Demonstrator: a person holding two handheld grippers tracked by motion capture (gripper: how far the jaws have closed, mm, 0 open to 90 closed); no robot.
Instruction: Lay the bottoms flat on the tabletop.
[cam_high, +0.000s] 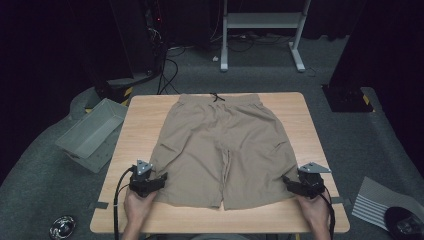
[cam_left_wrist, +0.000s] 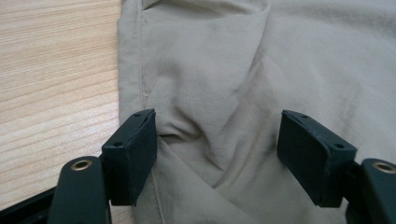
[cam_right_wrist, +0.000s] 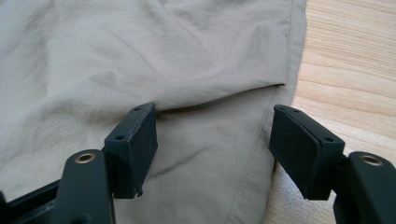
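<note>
A pair of tan shorts (cam_high: 225, 150) lies flat on the wooden table (cam_high: 140, 130), waistband and dark drawstring at the far side, leg hems toward me. My left gripper (cam_high: 159, 179) sits at the outer edge of the left leg near the hem, jaws spread wide over a rumpled fold of cloth (cam_left_wrist: 210, 154); the pads do not press it. My right gripper (cam_high: 288, 180) is at the outer edge of the right leg, jaws also wide apart over the side seam (cam_right_wrist: 252, 168) and a crease, gripping nothing.
A grey plastic bin (cam_high: 92, 134) lies on the floor left of the table. A white desk frame (cam_high: 262, 30) stands beyond the far edge. A striped sheet (cam_high: 377, 202) and a dark round object (cam_high: 404, 222) lie on the floor at right.
</note>
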